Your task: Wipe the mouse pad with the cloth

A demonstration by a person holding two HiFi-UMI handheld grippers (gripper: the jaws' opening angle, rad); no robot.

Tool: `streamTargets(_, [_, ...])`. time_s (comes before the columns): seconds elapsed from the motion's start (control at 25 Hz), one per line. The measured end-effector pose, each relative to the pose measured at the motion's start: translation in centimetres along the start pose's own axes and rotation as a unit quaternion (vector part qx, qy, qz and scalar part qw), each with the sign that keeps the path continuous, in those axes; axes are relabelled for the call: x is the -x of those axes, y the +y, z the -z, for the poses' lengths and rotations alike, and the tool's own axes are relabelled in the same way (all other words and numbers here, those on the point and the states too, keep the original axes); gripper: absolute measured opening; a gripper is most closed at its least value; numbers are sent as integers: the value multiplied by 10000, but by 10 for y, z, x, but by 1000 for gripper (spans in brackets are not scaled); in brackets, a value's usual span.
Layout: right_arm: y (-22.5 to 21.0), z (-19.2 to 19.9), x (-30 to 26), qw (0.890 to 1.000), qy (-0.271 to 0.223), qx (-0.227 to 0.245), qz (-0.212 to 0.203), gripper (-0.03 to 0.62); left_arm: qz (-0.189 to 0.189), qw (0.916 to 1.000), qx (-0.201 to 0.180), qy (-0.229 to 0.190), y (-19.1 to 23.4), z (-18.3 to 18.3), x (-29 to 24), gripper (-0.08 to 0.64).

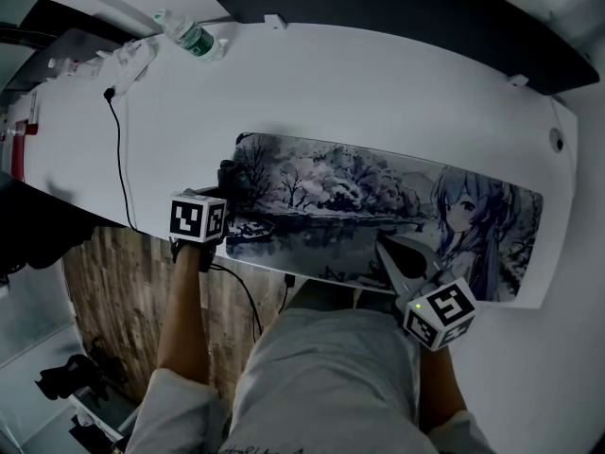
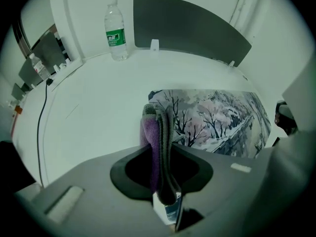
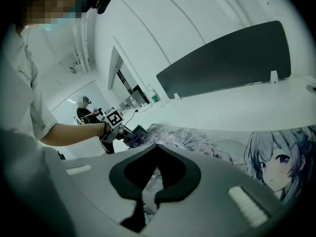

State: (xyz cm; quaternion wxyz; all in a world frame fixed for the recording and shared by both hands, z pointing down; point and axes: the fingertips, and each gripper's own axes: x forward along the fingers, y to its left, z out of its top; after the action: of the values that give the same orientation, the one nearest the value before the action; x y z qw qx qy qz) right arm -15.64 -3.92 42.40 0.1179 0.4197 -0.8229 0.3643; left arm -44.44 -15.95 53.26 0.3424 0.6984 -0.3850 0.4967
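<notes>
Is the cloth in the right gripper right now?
No, the cloth is clamped between the left gripper's jaws at the mouse pad's left end; the right gripper's jaws hold nothing.

A white desk point(image 1: 378, 83) bears a mouse pad point(image 1: 378, 197), water bottle point(image 1: 194, 38) and black cable point(image 1: 120, 164).

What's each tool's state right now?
Left tool: closed on the purple-grey cloth.
Right tool: closed, empty, over the mouse pad.
</notes>
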Motion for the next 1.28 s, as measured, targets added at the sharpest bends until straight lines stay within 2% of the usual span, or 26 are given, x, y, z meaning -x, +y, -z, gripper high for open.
streamTargets(0.28, [-1,4,2,10000,39,-10,-67,6,52,9999,113,63,-2,0,-3,107])
streamTargets(0.64, [-14,8,19,10000,13,-59,-22,6,-200,9996,-36,208,-9,0,-5,107])
streamTargets(1.28, [-39,14,53,9999,3,-120,-25,6,-86,9995,-41,296,-58,-7,-14,107])
